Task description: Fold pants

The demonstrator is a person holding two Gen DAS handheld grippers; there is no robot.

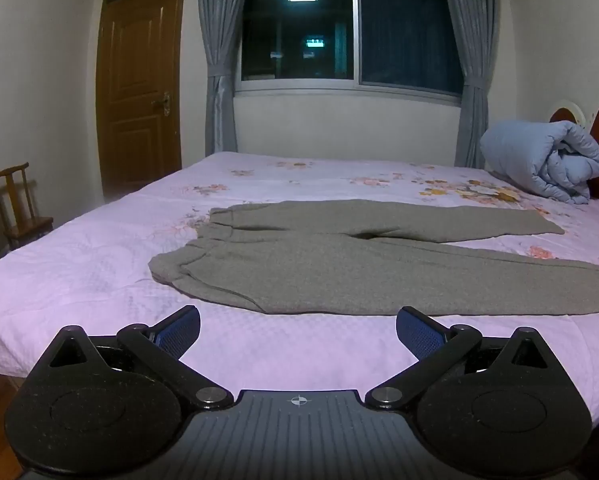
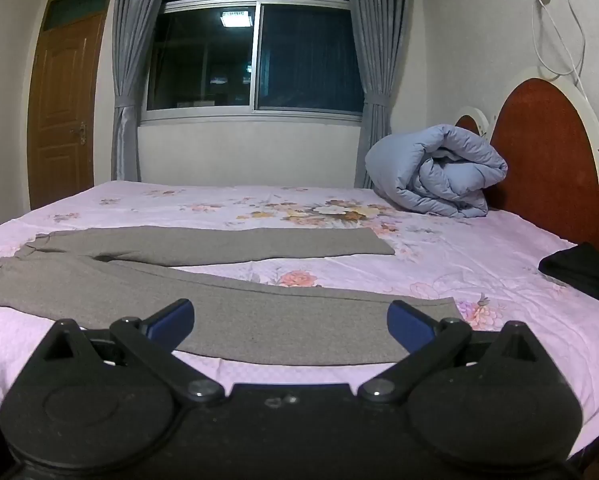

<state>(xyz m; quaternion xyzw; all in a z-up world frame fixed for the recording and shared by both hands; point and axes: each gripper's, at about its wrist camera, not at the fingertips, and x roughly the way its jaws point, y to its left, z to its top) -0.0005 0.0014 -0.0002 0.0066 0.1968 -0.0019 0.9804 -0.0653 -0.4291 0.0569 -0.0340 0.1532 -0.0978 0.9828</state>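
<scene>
The left gripper [image 1: 298, 330] and right gripper [image 2: 290, 322] are holding their blue-padded fingers [image 1: 181, 330] spread wide, gripping nothing; soft grey knit pants [image 1: 339, 264] are lying flat on the bed [image 1: 99, 264].

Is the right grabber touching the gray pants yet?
Apart. In the right wrist view the right gripper hangs open above the gray pants, its blue fingers spread wide with nothing between them.

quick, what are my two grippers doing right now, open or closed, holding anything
Left gripper: open, fingers spread, holding nothing, short of the grey pants.
Right gripper: open, holding nothing, above the near pant leg.
</scene>
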